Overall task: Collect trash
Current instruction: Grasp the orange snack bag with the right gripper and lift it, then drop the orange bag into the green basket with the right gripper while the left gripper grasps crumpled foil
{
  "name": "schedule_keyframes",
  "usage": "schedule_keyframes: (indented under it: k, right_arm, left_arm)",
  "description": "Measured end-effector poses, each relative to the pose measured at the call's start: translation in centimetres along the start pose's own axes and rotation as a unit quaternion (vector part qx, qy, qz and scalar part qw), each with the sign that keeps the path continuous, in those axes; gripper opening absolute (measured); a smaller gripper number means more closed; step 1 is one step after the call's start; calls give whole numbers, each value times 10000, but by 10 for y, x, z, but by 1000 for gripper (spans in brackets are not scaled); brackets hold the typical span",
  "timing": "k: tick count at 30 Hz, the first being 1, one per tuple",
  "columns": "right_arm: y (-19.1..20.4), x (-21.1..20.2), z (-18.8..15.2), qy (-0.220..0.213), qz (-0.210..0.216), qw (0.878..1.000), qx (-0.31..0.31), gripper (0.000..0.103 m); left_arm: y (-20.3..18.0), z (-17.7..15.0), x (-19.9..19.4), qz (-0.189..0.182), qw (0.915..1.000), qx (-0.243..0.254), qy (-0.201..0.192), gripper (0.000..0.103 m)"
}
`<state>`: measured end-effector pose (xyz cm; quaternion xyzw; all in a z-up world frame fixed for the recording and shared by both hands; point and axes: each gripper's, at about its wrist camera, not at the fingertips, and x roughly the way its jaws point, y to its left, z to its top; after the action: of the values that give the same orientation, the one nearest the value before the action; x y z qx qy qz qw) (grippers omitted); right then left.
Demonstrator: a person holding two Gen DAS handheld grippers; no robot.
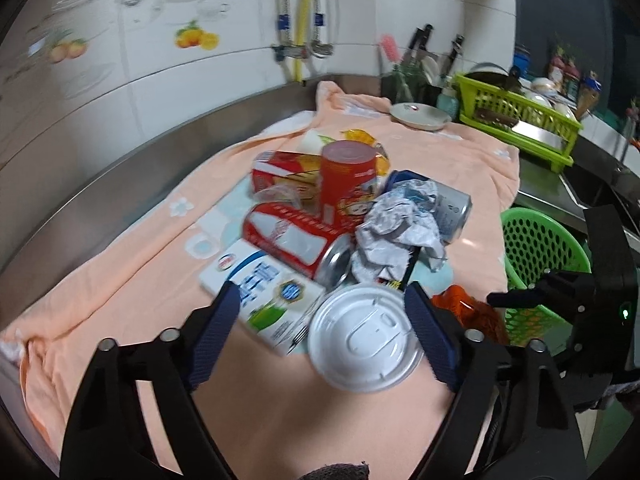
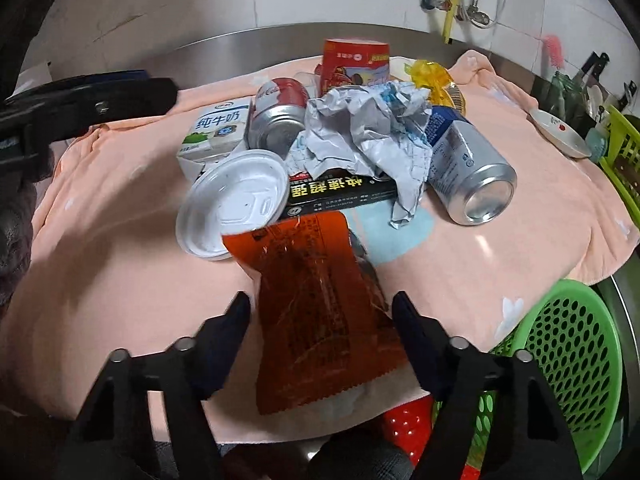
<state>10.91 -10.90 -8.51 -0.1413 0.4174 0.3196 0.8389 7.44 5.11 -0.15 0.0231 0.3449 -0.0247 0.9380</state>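
A heap of trash lies on a peach cloth [image 1: 140, 280]. My left gripper [image 1: 322, 292] is open, its tips straddling a white plastic lid [image 1: 364, 340] and a milk carton [image 1: 264, 300]; no pad clearly presses on either. My right gripper [image 2: 320, 300] is open around an orange snack wrapper [image 2: 316, 320] lying flat on the cloth [image 2: 120, 264], with a thin gap at each pad. Behind the wrapper are the lid [image 2: 232, 204], a black box [image 2: 340, 194], crumpled paper [image 2: 360, 136], a silver-blue can [image 2: 468, 172] and a red can [image 2: 280, 112].
A green perforated basket [image 2: 572, 360] stands below the cloth's right edge, also in the left wrist view as the basket [image 1: 536, 240]. A red cup [image 1: 348, 180], a red box [image 1: 280, 172], a small dish [image 1: 420, 116] and a green dish rack [image 1: 516, 120] stand further back. A steel backsplash and tiled wall close the far side.
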Motion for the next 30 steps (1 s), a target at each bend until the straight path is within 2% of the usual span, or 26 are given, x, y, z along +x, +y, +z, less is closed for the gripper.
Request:
schedule_keyframes:
  k: [4, 11, 18, 21, 26, 30]
  right_arm:
    - [-3, -2, -2, -65, 40, 9999, 103, 59]
    - [-10, -9, -3, -205, 132, 9991, 352, 53]
    - [-18, -17, -4, -384, 200, 9973, 590, 51]
    - [-25, -25, -7, -478, 192, 9961, 722, 51]
    - [-37, -43, -12, -687, 117, 9931, 946, 51]
    - [-53, -59, -18, -859, -30, 9895, 1165, 51]
  left_arm:
    - [-15, 14, 20, -317, 9991, 276, 102, 74]
    - [-40, 33, 58, -605, 9956, 679, 239, 70]
    - [-51, 47, 88, -677, 9941, 771, 341, 69]
    - [-54, 48, 98, -709, 9933, 818, 411, 63]
    - [-53, 50, 111, -701, 9930, 806, 508, 62]
    - [-55, 51, 119, -697, 9922, 845, 592, 53]
